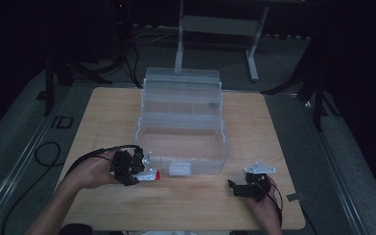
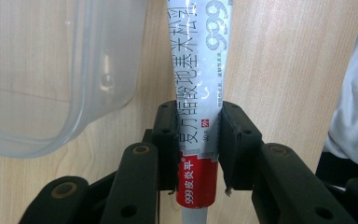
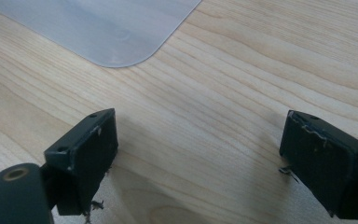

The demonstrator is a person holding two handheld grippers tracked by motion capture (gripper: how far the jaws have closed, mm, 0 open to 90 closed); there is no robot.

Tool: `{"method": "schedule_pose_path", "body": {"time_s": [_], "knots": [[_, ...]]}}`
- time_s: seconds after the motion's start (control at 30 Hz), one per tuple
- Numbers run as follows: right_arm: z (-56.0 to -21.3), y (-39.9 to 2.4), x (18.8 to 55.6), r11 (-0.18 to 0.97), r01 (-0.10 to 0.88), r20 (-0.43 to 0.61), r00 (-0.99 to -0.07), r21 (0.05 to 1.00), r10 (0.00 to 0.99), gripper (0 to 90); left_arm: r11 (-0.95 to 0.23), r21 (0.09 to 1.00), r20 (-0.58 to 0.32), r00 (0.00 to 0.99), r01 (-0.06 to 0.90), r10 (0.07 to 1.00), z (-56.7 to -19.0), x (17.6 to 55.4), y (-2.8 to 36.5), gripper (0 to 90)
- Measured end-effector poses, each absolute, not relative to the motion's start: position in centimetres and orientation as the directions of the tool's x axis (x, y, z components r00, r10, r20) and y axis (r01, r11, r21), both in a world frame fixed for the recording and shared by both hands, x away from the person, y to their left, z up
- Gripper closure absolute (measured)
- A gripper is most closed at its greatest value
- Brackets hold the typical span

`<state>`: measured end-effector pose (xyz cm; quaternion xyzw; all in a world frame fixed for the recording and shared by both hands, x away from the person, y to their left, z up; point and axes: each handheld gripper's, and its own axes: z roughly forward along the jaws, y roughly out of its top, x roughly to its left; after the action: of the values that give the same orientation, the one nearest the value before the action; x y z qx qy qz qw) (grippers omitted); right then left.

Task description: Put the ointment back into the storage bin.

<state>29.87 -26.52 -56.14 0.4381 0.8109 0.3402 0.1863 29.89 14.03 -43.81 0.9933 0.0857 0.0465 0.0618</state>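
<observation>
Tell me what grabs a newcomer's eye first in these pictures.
The big clear plastic storage box with stepped open tiers stands out at the middle of the light wooden table. At its front left corner, the left gripper has its jaws shut on a white and red ointment tube with printed characters. Near the table's front right, the right gripper rests open over bare wood.

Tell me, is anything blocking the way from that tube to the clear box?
Nothing visible does. The left gripper holds the tube beside the clear box, whose top is open; to go in, it must clear the near wall.
</observation>
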Motion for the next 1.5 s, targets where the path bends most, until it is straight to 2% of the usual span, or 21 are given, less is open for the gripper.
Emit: {"method": "schedule_pose_path", "body": {"time_s": [1.03, 1.5], "knots": [[-56.1, -26.5, 29.9, 0.385, 0.582, -0.005, -0.547, 0.716, 0.837, 11.1, -0.971, 0.181, 0.126, 0.976, 0.156, 0.18, -40.3, 31.0, 14.5, 70.5], [-56.1, -26.5, 29.9, 0.386, 0.584, -0.004, -0.548, 0.714, 0.837, 11.1, -0.975, 0.167, 0.148, 0.974, 0.144, 0.169, -39.2, 31.8, 14.0, 70.5]]}}
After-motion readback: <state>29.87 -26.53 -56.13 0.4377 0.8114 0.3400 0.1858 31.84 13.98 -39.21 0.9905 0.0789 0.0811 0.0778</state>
